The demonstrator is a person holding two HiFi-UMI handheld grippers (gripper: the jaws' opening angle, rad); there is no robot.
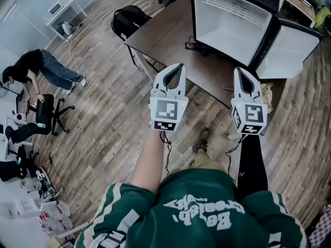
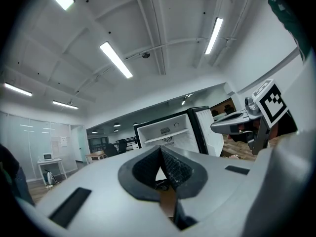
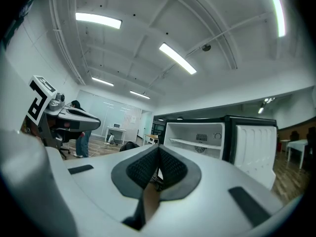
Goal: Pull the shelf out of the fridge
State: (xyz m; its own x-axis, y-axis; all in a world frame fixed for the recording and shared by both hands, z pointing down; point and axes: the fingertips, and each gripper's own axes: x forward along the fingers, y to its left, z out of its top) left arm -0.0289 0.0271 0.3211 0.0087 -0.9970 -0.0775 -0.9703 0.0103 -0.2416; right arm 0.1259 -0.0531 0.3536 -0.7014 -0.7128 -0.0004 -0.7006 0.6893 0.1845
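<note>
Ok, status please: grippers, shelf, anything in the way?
Left gripper and right gripper shut, empty, short of the fridge. Shelf inside, door open. No obstacle seen.

Fridge [image 1: 230, 22] interior – smooth white plastic; table [image 1: 165, 35] – matt dark wood; floor [image 1: 103, 112] wood-plank.

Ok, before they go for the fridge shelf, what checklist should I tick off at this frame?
1. The fridge door is open: ok, swung wide.
2. The shelf sits in the fridge: ok, seated inside.
3. The left gripper is free: ok, jaws together, nothing between them.
4. The right gripper is free: ok, jaws together, nothing between them.
5. Jaws are ready to take the shelf: not ok, both shut.
6. Grippers are at the fridge: not ok, both held short of the table.
</note>
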